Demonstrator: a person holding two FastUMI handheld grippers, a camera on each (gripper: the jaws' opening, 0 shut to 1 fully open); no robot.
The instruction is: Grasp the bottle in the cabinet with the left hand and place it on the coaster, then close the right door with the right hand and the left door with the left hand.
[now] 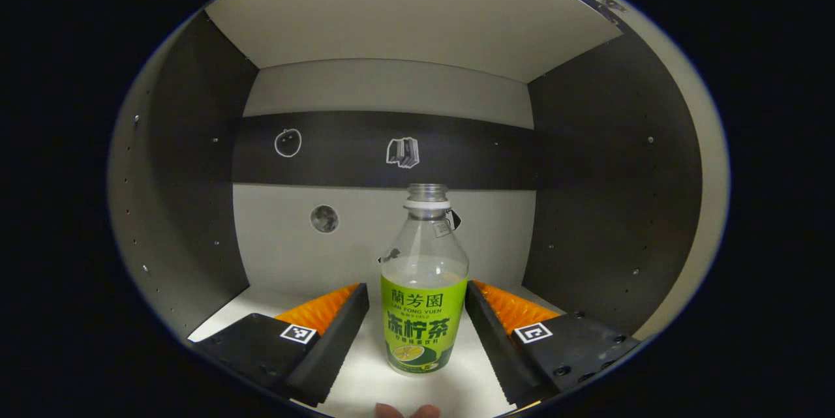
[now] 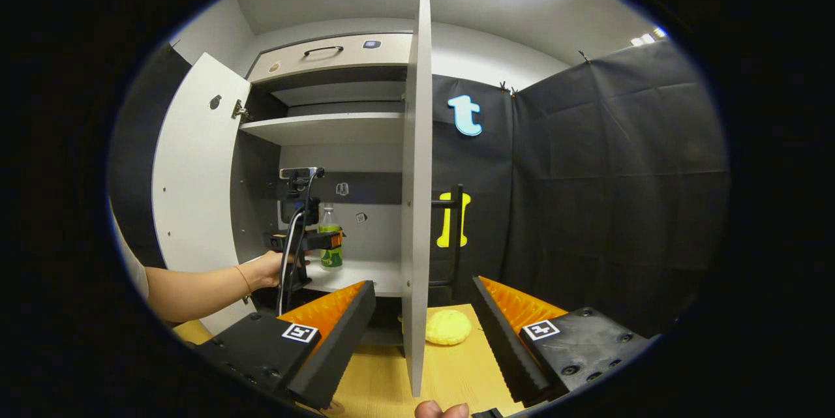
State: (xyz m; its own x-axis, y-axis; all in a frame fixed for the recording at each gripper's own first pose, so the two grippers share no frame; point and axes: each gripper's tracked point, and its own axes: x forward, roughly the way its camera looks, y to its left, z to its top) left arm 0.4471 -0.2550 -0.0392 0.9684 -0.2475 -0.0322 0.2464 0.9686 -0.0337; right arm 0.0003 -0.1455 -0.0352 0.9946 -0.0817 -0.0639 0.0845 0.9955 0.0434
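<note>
A clear bottle [image 1: 424,294] with a green label and no cap stands upright on the white cabinet shelf [image 1: 365,385]. My left gripper [image 1: 416,290] is open, one finger on each side of the bottle's label. In the right gripper view, a hand holds the left gripper [image 2: 313,240] inside the cabinet at the bottle [image 2: 331,222]. My right gripper [image 2: 423,284] hangs open over the wooden table, its jaws either side of the edge-on right door [image 2: 416,177]. The left door [image 2: 196,190] is swung wide open. A yellow round coaster [image 2: 448,327] lies on the table just beyond the right door.
The cabinet has dark side walls [image 1: 613,196] and an upper shelf [image 2: 326,126], with a drawer [image 2: 326,53] above. A person's forearm [image 2: 196,287] reaches in from the left. The wooden table [image 2: 456,372] runs in front of the cabinet. A black stand [image 2: 455,235] rises behind the right door.
</note>
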